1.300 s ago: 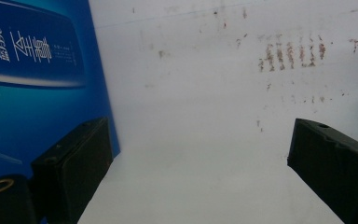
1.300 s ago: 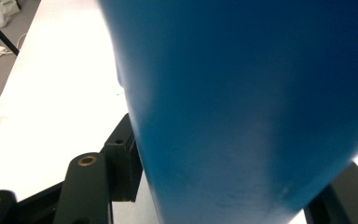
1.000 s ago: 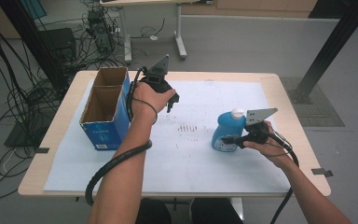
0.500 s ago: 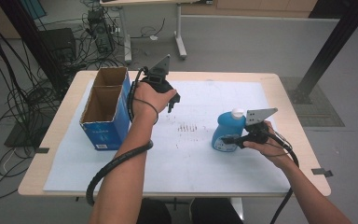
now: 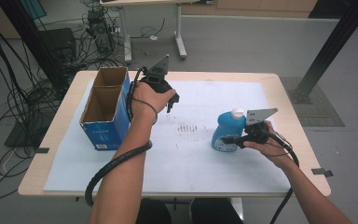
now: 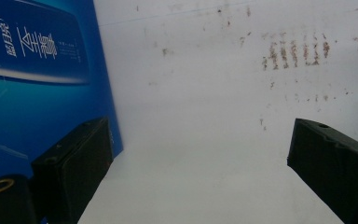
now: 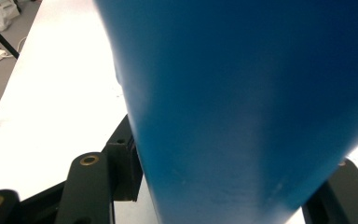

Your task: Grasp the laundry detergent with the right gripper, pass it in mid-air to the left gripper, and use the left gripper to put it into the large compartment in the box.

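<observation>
Grasp step: right gripper (image 5: 228, 139) jaws pinch blue plastic bottle (image 5: 227, 130). Left gripper (image 5: 170, 103), jaws spread, beside open blue cardboard box (image 5: 103, 122). Next: lift toward box.

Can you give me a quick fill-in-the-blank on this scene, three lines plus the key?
1. The right gripper has its jaws around a ____ bottle with a white cap.
2. The left gripper hangs with its jaws ____, holding nothing.
3. The cardboard box has ____ compartments.

Missing words: blue; open; two

Glossy plastic bottle (image 5: 226, 130), cardboard box (image 5: 103, 109)
</observation>
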